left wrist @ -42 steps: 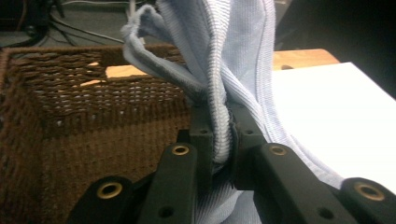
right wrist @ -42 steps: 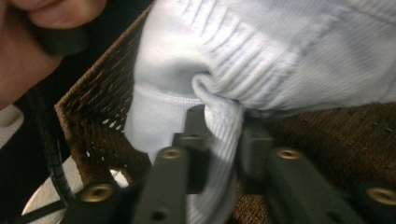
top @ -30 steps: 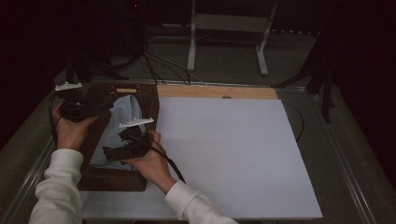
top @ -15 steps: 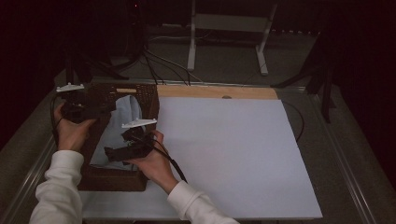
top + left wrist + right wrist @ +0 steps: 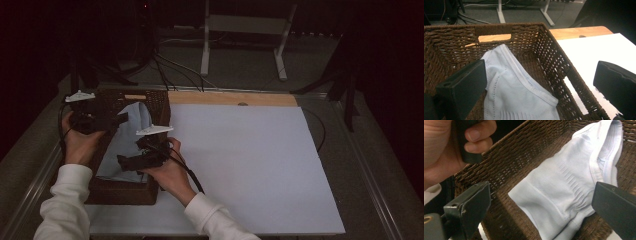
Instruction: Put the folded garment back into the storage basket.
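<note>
The right gripper (image 5: 134, 161) sits at the near right of the wicker basket (image 5: 120, 192), and over the last second it has slid a little nearer and lower along the basket's right wall, so its wide-open, empty jaws now point across the pale blue garment (image 5: 564, 185) from close by. The garment lies crumpled inside the basket (one end resting up against the far wall, below the handle slot), touching neither gripper. At the far left, the left gripper (image 5: 107, 121) has hardly moved; it hovers over the basket's far left corner, jaws also spread wide with nothing between them, looking down on the cloth. I judge this an approach to lift the garment out onto the white sheet (image 5: 250, 165) covering the desk on the right.
</note>
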A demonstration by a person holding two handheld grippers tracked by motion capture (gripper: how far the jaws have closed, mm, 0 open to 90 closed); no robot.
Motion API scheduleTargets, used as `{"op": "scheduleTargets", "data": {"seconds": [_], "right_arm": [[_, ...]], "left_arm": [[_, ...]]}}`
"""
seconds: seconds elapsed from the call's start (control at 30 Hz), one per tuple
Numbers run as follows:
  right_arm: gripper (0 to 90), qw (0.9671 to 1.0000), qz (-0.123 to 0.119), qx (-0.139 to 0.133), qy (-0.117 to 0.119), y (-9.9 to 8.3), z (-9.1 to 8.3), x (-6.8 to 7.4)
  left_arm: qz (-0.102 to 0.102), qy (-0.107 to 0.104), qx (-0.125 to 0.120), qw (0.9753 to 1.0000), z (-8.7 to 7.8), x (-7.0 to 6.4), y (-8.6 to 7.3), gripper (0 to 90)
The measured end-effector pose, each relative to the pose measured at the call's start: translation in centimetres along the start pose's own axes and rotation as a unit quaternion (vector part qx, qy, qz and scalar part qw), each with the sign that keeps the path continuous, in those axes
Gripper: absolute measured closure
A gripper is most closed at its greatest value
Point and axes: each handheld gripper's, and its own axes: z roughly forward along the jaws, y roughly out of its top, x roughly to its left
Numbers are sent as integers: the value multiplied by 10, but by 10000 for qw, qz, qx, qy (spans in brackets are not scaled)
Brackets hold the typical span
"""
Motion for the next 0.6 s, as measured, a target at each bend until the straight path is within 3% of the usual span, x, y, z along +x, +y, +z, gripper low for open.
{"op": "scheduleTargets", "data": {"seconds": [0.33, 0.6], "right_arm": [[0, 9999, -79, -18, -120, 1, -7, -5], [0, 9997, -100, -86, -189, 2, -15, -10]], "left_arm": [[48, 6, 64, 10000, 1, -9, -4, 4], [202, 13, 68, 9998, 0, -19, -8, 4]]}}
